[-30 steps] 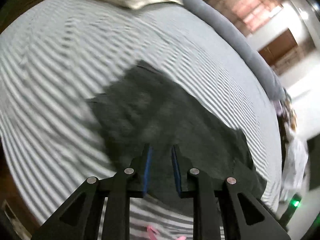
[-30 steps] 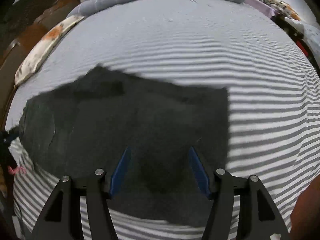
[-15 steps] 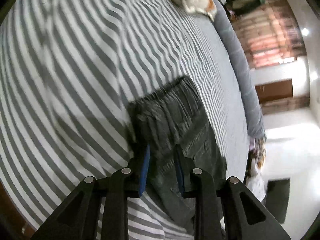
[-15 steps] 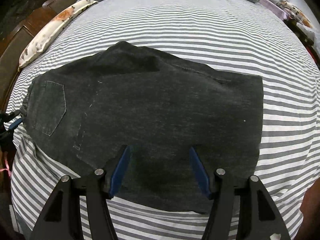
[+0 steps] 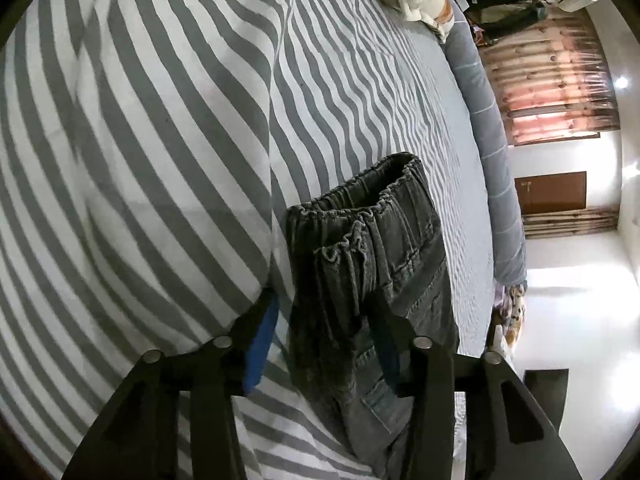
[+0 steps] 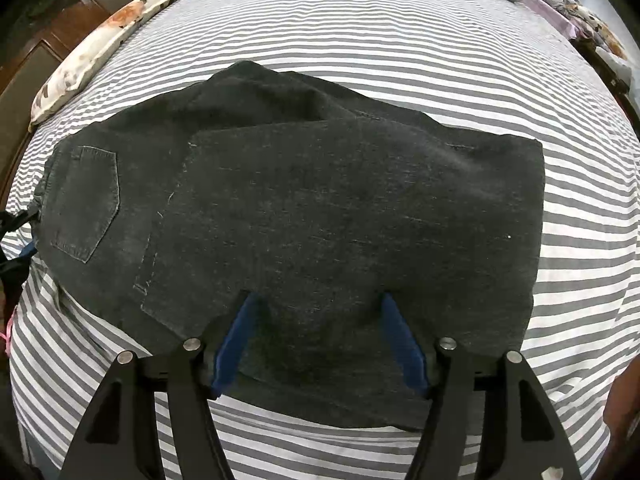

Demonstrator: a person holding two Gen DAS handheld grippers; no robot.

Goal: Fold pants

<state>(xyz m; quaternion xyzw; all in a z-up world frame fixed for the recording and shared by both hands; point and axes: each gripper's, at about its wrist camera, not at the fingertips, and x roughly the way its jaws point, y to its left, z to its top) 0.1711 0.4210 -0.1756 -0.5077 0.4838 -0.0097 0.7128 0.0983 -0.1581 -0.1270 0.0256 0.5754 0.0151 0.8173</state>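
the pants [image 6: 320, 216] lie on the striped bed [image 6: 400, 48], dark denim already folded over on itself into a broad slab, back pocket toward the left and a straight folded edge on the right in the right wrist view. a floral pillow [image 6: 92, 48] sits at the far left of the bed, well apart from them.

what has just changed is on the left: the left tongs [image 5: 324, 336] have just been opening and have swung round from above the cloth to the waistband end, coming in lower and closer. the gathered elastic waistband [image 5: 360, 208] now stands between the 2 blue pads, but the pads stand apart from the fabric and do not press on it, so these tongs are open with the waist edge between them.

the right tongs [image 6: 318, 332] are open too, wide, hovering over the near edge of the pants with nothing pinched; compared with a moment ago they sit a little closer to the cloth.

my reading is that the left side is lining up to take the waistband for the next fold. the risk is catching only the top layer of the stacked waistband, which would pull the fold apart when lifted.
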